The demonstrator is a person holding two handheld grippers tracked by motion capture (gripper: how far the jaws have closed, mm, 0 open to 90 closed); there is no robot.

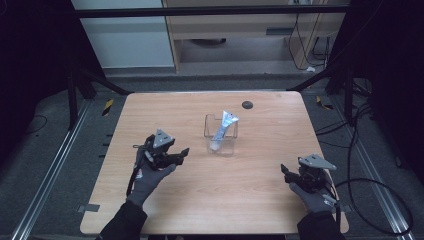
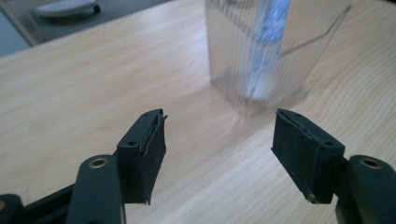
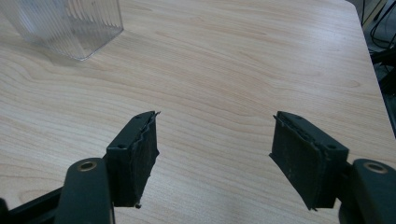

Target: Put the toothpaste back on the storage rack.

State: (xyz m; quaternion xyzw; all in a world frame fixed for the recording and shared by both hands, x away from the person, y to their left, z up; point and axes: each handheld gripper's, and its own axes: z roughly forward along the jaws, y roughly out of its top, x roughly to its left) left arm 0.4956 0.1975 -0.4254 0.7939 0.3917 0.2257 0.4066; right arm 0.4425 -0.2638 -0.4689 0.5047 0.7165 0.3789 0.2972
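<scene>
Clear plastic is walling a ribbed box [image 1: 220, 134] near the middle of the wooden counter [image 1: 260, 190], and a blue-and-white tube [image 1: 223, 127] is leaning inside it, its crimped end poking above the rim, probably because the tube is taller than the box. The left claw [image 1: 184, 152] is hovering just beside the box, jaws spread and aiming at it, which looks like readiness to reach for the tube. The right claw [image 1: 284, 170] is resting well apart near the counter's right edge, jaws likewise spread and holding nothing, seemingly waiting.
</scene>
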